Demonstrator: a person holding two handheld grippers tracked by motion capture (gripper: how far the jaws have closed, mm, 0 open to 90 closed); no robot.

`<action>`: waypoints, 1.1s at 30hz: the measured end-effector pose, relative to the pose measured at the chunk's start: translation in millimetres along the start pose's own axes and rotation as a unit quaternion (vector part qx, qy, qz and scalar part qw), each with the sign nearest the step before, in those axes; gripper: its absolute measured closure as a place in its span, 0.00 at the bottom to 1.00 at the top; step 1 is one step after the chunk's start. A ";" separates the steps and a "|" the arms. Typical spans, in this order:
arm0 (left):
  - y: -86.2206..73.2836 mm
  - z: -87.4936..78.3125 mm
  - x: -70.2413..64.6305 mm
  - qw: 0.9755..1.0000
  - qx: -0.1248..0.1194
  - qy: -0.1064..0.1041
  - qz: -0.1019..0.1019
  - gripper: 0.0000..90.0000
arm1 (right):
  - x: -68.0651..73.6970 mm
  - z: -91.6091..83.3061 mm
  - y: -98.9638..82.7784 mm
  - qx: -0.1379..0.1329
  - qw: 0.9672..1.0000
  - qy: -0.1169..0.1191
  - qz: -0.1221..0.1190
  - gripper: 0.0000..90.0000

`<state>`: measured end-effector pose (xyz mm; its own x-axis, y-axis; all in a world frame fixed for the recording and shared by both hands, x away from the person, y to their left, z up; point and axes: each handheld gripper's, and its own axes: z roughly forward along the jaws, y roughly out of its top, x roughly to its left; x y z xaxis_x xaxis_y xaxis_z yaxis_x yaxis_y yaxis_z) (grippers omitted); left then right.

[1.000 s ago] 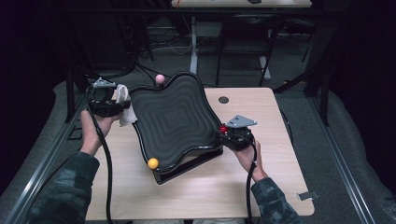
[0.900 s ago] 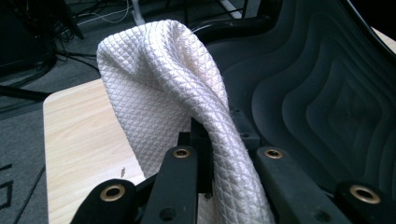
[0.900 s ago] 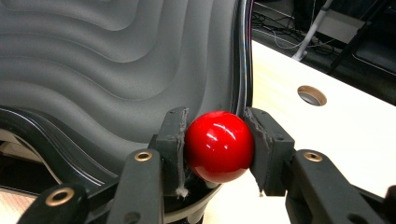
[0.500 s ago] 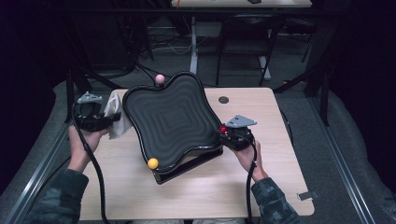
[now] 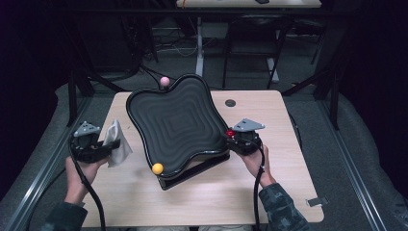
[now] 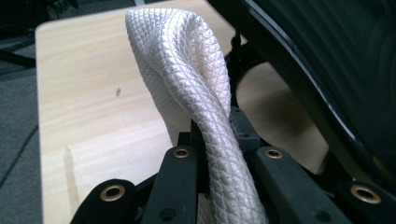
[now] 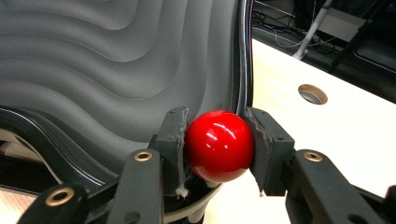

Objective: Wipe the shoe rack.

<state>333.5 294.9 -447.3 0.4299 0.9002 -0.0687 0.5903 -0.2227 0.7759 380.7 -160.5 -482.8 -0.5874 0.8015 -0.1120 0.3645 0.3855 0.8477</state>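
Left claw (image 5: 108, 147) clamped shut at table's left edge, right claw (image 5: 231, 137) closed, both forearms low

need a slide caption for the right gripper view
Right tongs clamp a glossy red ball at the rim of a black wavy tray, above the wooden table.

A: Cloth (image 6: 187, 79) finish?
B: White woven fabric, quilted diamond texture, slight sheen.
A: Ball (image 7: 219, 145) and tray (image 7: 102, 60)?
B: Ball: glossy red, smooth. Tray: matt grey, rippled surface, glossy black rim.
A: Desk (image 5: 269, 192)?
B: Pale wood grain, matt.
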 end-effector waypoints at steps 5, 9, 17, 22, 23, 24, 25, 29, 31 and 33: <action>-15.6 4.5 -0.2 1.000 0.005 -0.004 -0.010 0.92 | 0.6 -0.1 0.4 0.001 1.000 -0.003 0.002 0.67; -26.1 10.0 0.8 1.000 0.007 -0.007 -0.022 0.92 | 1.3 0.0 0.6 0.002 1.000 -0.005 0.006 0.66; -34.8 14.6 -0.8 1.000 0.006 -0.015 -0.023 0.92 | -0.3 0.0 2.2 0.009 1.000 -0.001 -0.001 0.67; -38.1 16.5 0.2 1.000 0.004 -0.018 -0.024 0.92 | -4.5 -0.3 2.6 0.014 1.000 0.010 -0.006 0.67; -38.8 16.6 0.3 1.000 0.006 -0.017 -0.026 0.92 | -5.8 0.2 2.5 0.012 1.000 0.010 -0.006 0.67; -39.4 16.9 0.6 1.000 0.006 -0.017 -0.025 0.92 | -7.5 0.0 2.5 0.013 1.000 0.010 -0.007 0.67; -40.1 16.9 0.9 0.999 0.005 -0.017 -0.026 0.92 | -9.5 0.1 2.2 0.012 1.000 0.010 -0.007 0.67; -41.8 16.6 1.8 1.000 0.006 -0.016 -0.026 0.92 | -14.5 -0.9 1.9 0.015 1.000 0.016 -0.001 0.67; -42.4 16.9 1.7 1.000 0.005 -0.011 -0.027 0.92 | -13.9 -1.2 2.3 0.019 1.000 0.016 0.004 0.64; -42.9 17.5 1.8 1.000 0.007 -0.009 -0.025 0.92 | -13.3 -1.3 2.2 0.026 1.000 0.006 0.007 0.60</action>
<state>321.0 299.5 -491.7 0.4108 0.9040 -0.1183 0.6215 -0.1828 0.7618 388.3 -170.9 -478.7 -0.5909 0.8013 -0.0929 0.4104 0.3978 0.8206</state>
